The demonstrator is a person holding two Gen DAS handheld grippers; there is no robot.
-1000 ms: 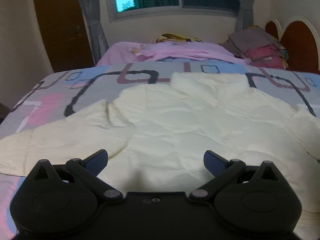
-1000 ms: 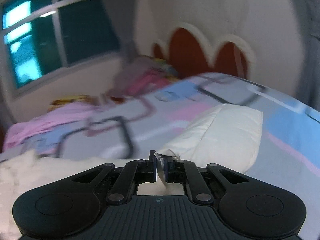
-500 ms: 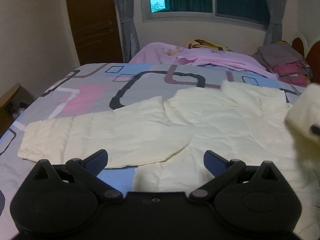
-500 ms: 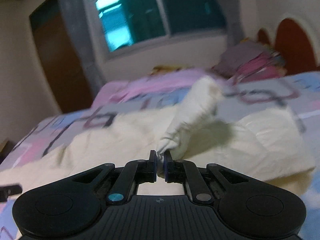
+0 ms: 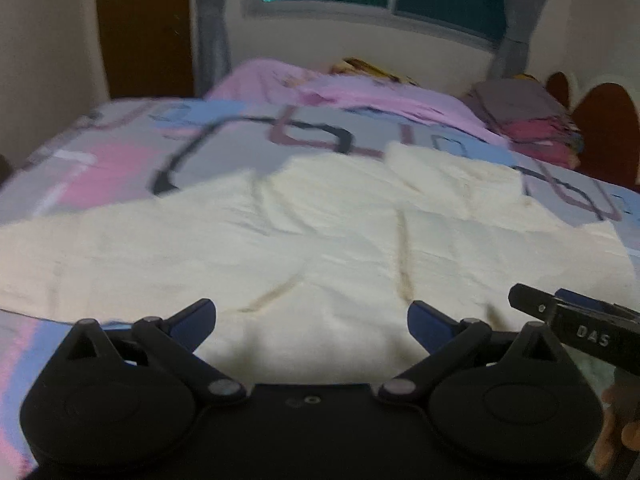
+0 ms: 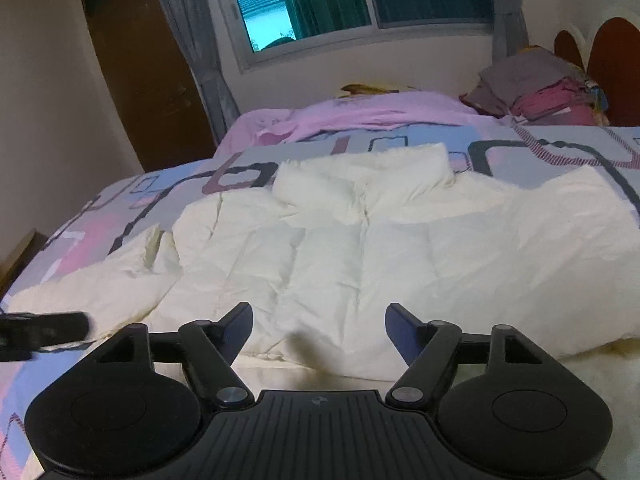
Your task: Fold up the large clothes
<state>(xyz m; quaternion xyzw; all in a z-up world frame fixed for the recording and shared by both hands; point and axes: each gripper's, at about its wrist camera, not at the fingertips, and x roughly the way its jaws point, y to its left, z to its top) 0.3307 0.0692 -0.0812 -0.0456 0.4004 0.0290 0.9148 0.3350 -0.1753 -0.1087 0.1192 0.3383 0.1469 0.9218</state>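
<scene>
A cream quilted jacket [image 5: 320,232] lies spread on the patterned bed, collar [image 6: 360,176] at the far side. One sleeve [image 6: 100,284] stretches out to the left. The right-hand part [image 6: 520,240] lies flat on top of the body. My left gripper [image 5: 310,308] hovers open over the near hem, nothing between its fingers. My right gripper [image 6: 319,314] is just to its right, also over the hem. Its jaws are opening, with nothing between them. Each gripper shows in the other's view: the right gripper [image 5: 560,312] at the right edge, the left gripper [image 6: 44,326] at the left edge.
The bed sheet [image 6: 120,232] has grey, pink and blue blocks. A pink blanket [image 6: 380,112] lies at the far side, and folded clothes [image 6: 540,88] are piled by the red headboard [image 6: 612,52]. Beyond are a window and a brown door. A hand [image 5: 616,420] shows at lower right.
The right gripper carried a cream sleeve end leftward over the jacket, then let it go and opened. The left gripper stayed open and shifted a little along the hem.
</scene>
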